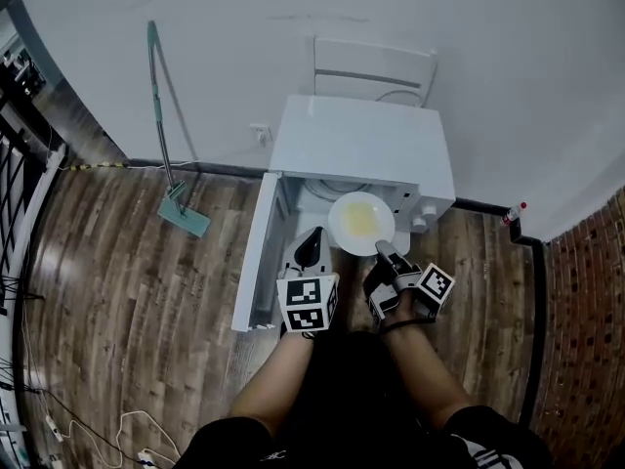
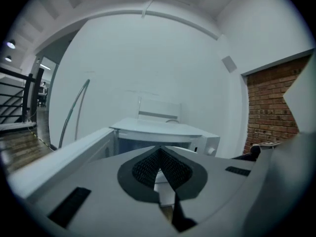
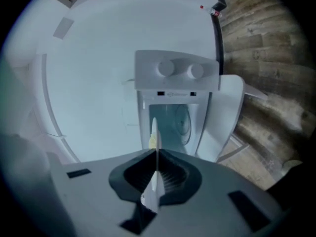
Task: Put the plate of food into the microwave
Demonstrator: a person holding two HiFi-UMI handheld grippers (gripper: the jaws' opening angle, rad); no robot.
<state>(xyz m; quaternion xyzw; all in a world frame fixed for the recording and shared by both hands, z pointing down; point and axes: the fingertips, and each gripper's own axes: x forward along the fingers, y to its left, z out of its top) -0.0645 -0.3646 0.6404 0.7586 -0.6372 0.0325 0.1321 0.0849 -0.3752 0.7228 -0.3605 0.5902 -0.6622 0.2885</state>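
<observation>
Our right claw is clamped on the rim of the plate of food, which juts out ahead of it at the mouth of the microwave. Our left claw, just beside the right, is closed and empty, with the open door on its left.

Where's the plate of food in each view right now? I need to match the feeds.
Head view: the plate is at centre, in front of the open microwave, its near rim in the right gripper.
Left gripper view: plate not made out.
Right gripper view: edge-on, a thin upright line rising from the shut jaws.
Shared landmark: the white microwave, in all three views.
</observation>
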